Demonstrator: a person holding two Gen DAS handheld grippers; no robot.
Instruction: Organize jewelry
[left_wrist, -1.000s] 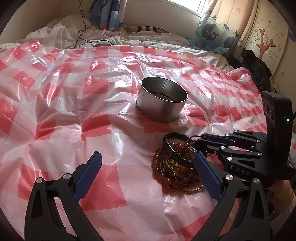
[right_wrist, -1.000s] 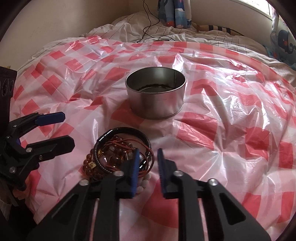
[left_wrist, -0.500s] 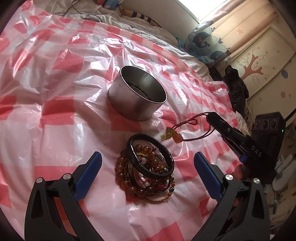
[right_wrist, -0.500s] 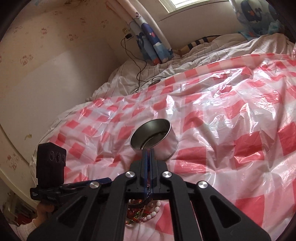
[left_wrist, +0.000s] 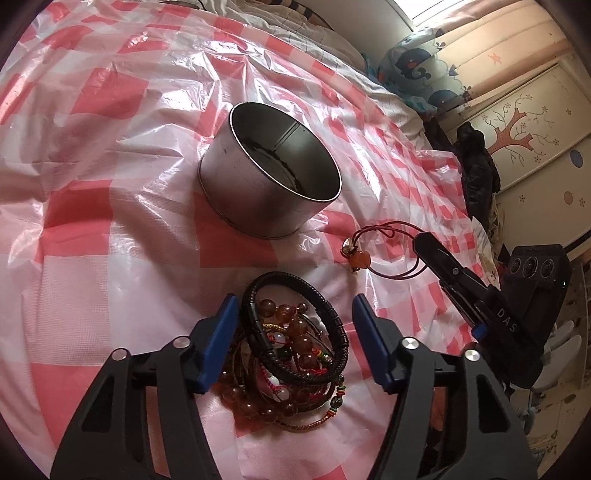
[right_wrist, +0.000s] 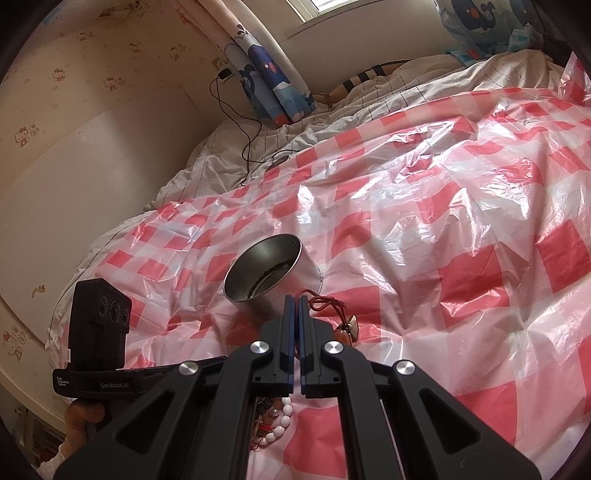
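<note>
Right tongs: the right gripper (right_wrist: 295, 301) is seen clamped together on the thin red cord necklace with an orange bead and small brass charm (left_wrist: 384, 247); a second earlier its fingers were apart at the heap, so the cord has been pinched and lifted out.
Necklace: it is now held clear of the heap, its loop hanging from the fingertips, with the bead and charm dangling beside the tin's near wall; whether they touch the sheet cannot be told.
Left tongs: the left gripper (left_wrist: 291, 332) is seen apart, its blue pads (left_wrist: 221, 332) set either side of the heap; it was wider and farther back a second earlier, and nothing is clamped yet.
Heap: the pile of amber bead bracelets and a black braided band (left_wrist: 295, 343) lies between the left fingers, on the red-and-white checked plastic sheet (left_wrist: 110, 295).
Tin: the round open metal tin (left_wrist: 269, 181) stands just ahead of both tongs, with something dark at its bottom.
Meaning: one piece is judged separated; release over the tin appears to be the step in hand, while the heap remains unsorted.
</note>
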